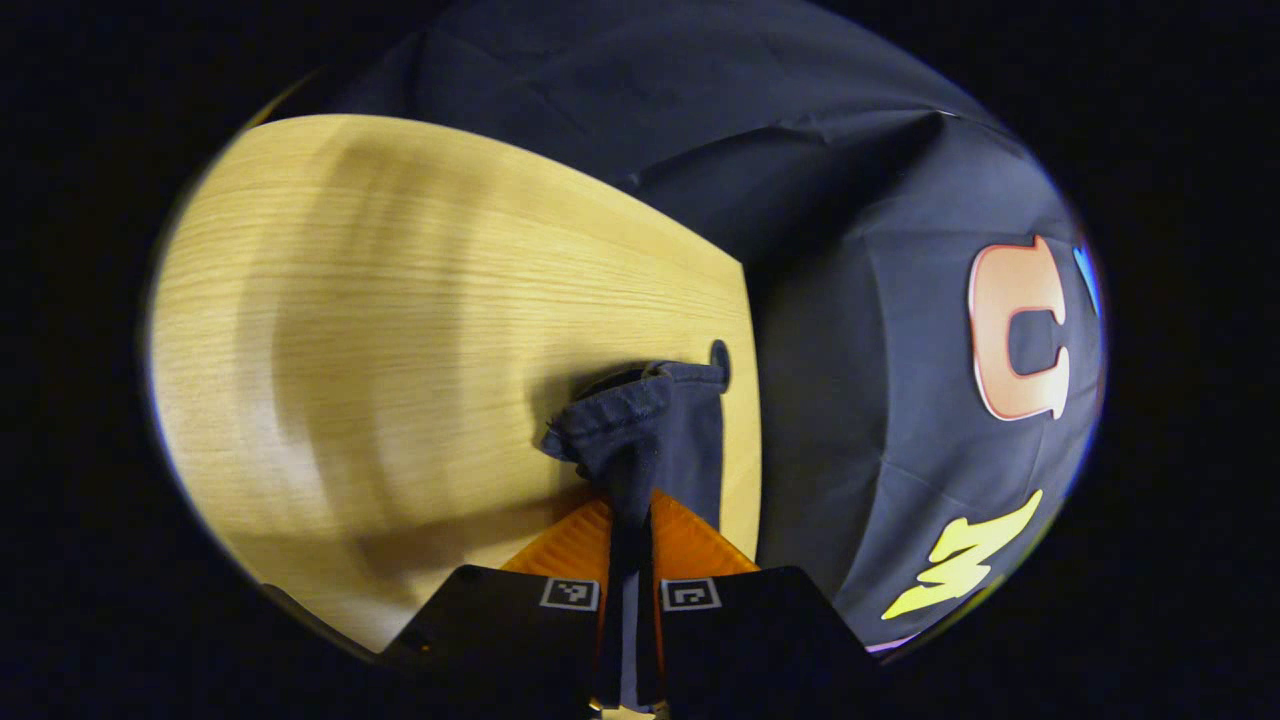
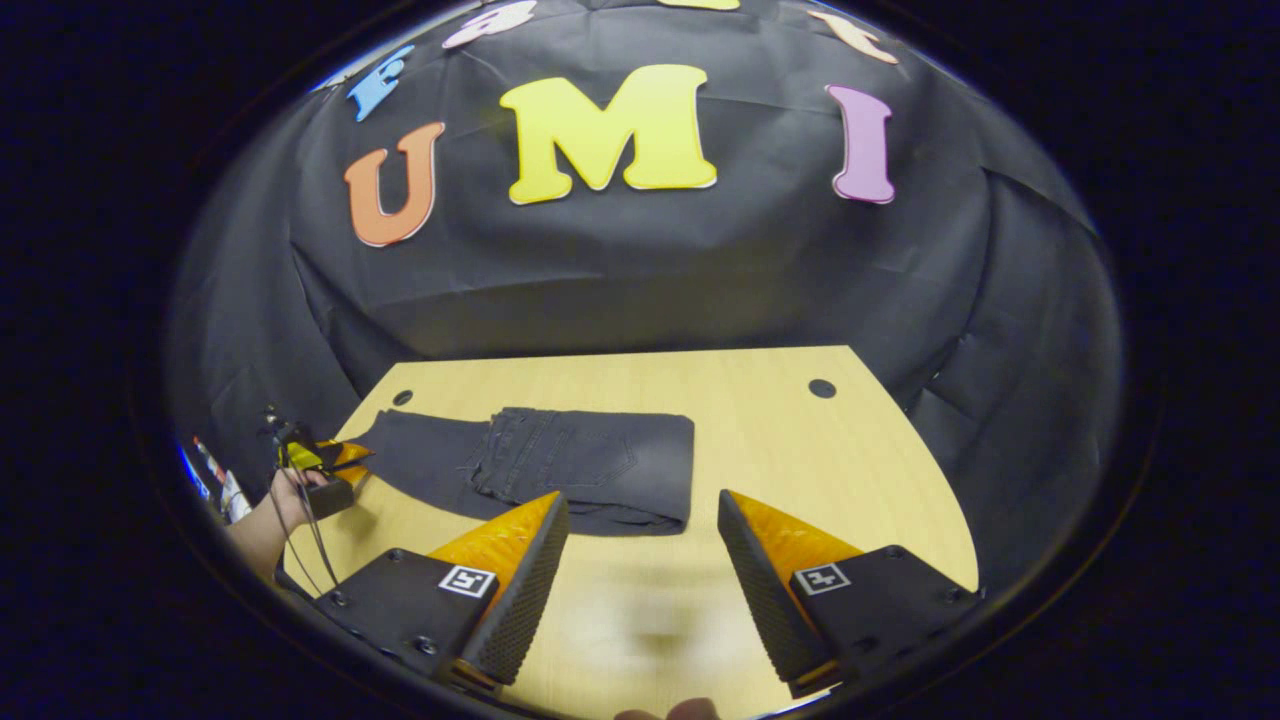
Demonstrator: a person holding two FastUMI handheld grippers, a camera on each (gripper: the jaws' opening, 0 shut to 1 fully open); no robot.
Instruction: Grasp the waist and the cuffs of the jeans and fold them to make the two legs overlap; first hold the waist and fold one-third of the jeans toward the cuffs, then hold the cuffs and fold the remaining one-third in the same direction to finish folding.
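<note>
Now, left hand-held gripper (image 1: 630, 520) pinching the jeans (image 2: 560, 465) cuff at the tabletop (image 1: 400, 300) edge, right hand-held gripper (image 2: 640, 535) spread wide, holding nothing, jeans partly folded.

one jeans (image 2: 560, 465), two claws (image 2: 640, 560), one table (image 2: 800, 470)

No readable words, brands or numbers appear. Small square black-and-white coded markers sit on the left tongs (image 1: 630, 520) and right tongs (image 2: 642, 545); they carry no legible text.
</note>
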